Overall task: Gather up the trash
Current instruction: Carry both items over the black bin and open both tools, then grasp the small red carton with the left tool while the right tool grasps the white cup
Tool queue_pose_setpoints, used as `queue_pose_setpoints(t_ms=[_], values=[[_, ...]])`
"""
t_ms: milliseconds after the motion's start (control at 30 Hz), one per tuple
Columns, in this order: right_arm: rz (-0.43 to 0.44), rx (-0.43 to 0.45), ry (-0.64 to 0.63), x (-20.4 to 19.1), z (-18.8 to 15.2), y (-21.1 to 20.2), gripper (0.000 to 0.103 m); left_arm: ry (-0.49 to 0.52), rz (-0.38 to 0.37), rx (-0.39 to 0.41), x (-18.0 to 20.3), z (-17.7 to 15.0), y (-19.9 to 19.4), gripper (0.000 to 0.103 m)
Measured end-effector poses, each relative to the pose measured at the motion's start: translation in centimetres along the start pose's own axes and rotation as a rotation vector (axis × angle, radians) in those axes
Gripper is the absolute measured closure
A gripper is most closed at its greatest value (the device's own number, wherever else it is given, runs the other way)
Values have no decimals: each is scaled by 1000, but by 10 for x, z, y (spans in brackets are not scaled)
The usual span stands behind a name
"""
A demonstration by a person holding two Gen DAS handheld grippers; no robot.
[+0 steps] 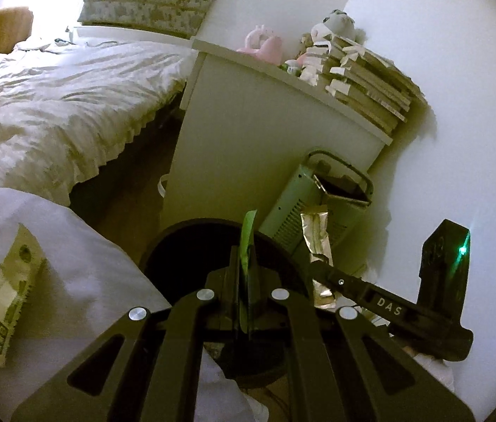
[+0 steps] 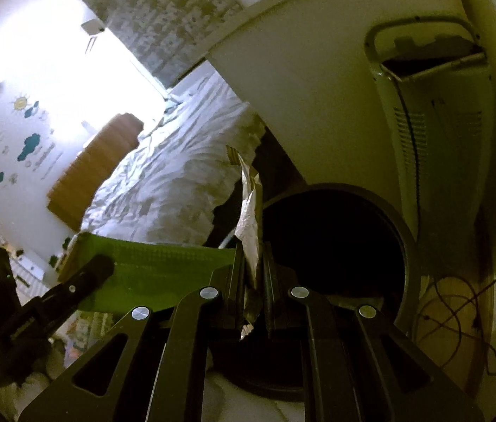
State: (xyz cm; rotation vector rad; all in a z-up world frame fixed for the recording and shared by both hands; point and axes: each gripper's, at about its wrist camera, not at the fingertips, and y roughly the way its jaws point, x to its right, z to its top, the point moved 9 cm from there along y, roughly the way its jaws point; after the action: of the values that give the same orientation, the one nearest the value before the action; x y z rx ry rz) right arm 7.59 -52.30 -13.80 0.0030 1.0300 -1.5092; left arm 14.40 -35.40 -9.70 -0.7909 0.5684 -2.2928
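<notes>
My left gripper (image 1: 247,263) is shut on a flat green wrapper (image 1: 247,242), seen edge-on, above the round black bin (image 1: 177,246). My right gripper (image 2: 253,263) is shut on a crumpled silver foil wrapper (image 2: 249,211) just left of the bin's dark opening (image 2: 336,239). In the left wrist view the right gripper (image 1: 322,267) comes in from the right with the silver wrapper (image 1: 315,232). In the right wrist view the left gripper (image 2: 100,267) holds the green wrapper (image 2: 156,267) at the left. A pale printed wrapper (image 1: 8,302) lies on the pillow at left.
A white nightstand (image 1: 265,133) stands behind the bin, with stacked books (image 1: 364,81) and soft toys on top. A pale green heater (image 1: 315,197) leans beside it. The bed (image 1: 54,105) lies at left. Cables (image 2: 459,316) lie on the floor right of the bin.
</notes>
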Motion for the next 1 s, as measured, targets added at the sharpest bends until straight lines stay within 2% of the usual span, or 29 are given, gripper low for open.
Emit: queue_pose_setpoints(t_ms=[167, 233, 267, 300, 333, 367, 400, 433, 733, 1000], values=[[-8, -25, 17, 7, -4, 6, 92, 1, -4, -18, 4, -1, 12, 99], [-11, -37, 25, 8, -5, 8, 78, 0, -4, -34, 5, -2, 17, 96], [-15, -37, 32, 10, -5, 8, 60, 2, 1, -43, 5, -3, 20, 95], [-16, -33, 39, 12, -5, 8, 47, 6, 12, -48, 6, -3, 21, 91], [-14, -27, 45, 13, -5, 7, 43, 11, 18, -52, 6, -4, 22, 76], [-15, -25, 44, 13, -5, 6, 39, 9, 15, -52, 7, -5, 22, 65], [-19, -24, 42, 13, -5, 6, 39, 4, 10, -45, 7, -5, 20, 48], [-22, -24, 40, 13, -5, 5, 39, 0, 10, -33, 6, -5, 17, 41], [-5, -41, 17, -3, -10, 6, 39, -11, 38, 27, -7, -4, -20, 39], [70, -111, -75, -70, -31, 19, 39, -72, 127, 115, -58, -4, -82, 36]])
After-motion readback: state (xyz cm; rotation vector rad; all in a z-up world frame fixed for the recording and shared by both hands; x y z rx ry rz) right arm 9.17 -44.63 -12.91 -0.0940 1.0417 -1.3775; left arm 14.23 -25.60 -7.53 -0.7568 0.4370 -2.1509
